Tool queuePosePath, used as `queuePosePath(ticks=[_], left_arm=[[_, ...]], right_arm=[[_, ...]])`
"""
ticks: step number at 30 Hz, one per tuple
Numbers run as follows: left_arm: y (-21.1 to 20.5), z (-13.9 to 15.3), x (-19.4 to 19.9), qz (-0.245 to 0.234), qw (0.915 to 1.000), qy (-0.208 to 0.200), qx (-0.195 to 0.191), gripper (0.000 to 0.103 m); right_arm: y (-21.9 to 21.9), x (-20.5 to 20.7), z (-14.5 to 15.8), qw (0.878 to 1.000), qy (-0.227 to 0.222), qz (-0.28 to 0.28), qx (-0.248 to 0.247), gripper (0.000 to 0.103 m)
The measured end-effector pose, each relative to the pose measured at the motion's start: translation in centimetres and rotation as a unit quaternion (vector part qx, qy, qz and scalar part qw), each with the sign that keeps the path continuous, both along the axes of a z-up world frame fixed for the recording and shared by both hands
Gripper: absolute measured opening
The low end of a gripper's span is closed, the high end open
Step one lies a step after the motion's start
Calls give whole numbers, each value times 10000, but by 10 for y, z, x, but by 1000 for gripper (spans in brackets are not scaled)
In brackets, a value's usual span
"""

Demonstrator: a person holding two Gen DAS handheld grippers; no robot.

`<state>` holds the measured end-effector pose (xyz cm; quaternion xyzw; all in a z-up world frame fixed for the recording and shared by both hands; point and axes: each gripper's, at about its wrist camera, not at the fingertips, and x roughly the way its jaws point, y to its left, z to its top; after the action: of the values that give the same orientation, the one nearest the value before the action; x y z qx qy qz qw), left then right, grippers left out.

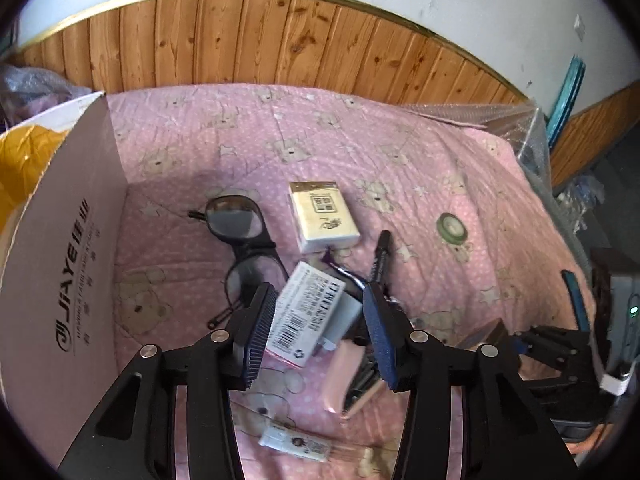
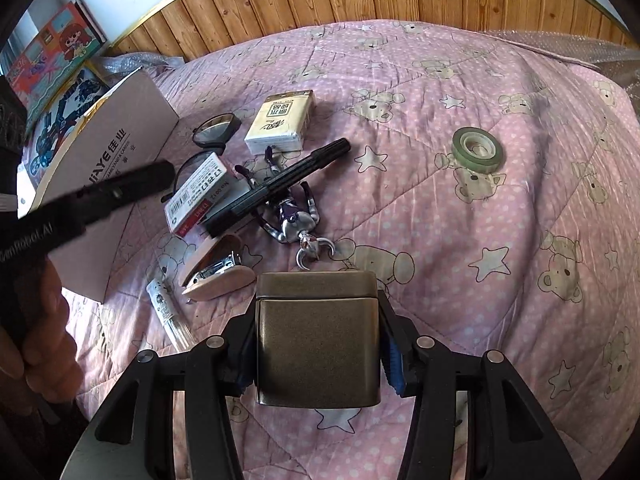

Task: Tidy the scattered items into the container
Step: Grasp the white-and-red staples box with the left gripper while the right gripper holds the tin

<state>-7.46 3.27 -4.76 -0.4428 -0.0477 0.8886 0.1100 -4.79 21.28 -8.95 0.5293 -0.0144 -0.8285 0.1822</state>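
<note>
Beside the white cardboard box (image 2: 120,152), the left gripper (image 1: 320,332) hangs open above a white staple packet (image 1: 308,312), while the right gripper (image 2: 318,344) clamps a bronze metal tin (image 2: 318,340).

A pink bear-print quilt (image 2: 460,240) carries the clutter. Upper left in the right wrist view stands a box (image 2: 120,168); beside it lie glasses (image 2: 214,130), tissues (image 2: 280,122), staples (image 2: 200,196), a marker (image 2: 292,180), a figure (image 2: 296,216), a stapler (image 2: 218,276); tape (image 2: 478,148) sits upper right.
</note>
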Motion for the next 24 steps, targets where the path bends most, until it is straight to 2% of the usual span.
queuePosePath(ticks=[4,6,7,9,10,12,14,17,19,24], left_arm=[[19,-33,-17,-154,9974,-239,-655,52],[24,-37,-19,-110,9958,2,-914,55],[24,-37,-21,-106,9958,27,-912,55],[17,-36,-23,-36,9977,1,-670,51],[13,-35,-23,5,9983,-11,-581,39],[6,-34,-24,80,9990,-65,-432,39],[1,-33,-24,129,9995,-139,-239,39],[-4,-31,-21,331,9989,-215,-240,41],[-10,-30,-16,494,9980,-349,-160,50],[-17,-41,1,691,9952,-682,141,54]], right_arm=[[-4,-4,-4,9999,-80,74,-42,51],[-4,-4,-6,9999,-116,108,-58,51],[-3,-3,-7,9998,-133,107,-68,51],[0,-5,-9,9998,-167,90,-85,51],[1,-6,-10,9998,-184,74,-97,51],[1,-7,-10,9997,-172,78,-131,51],[-1,-5,-7,9998,-110,130,-136,51],[-5,-2,-3,9997,-43,183,-145,51],[-5,-1,0,9997,-24,161,-175,51],[-10,2,6,9996,37,180,-220,51]])
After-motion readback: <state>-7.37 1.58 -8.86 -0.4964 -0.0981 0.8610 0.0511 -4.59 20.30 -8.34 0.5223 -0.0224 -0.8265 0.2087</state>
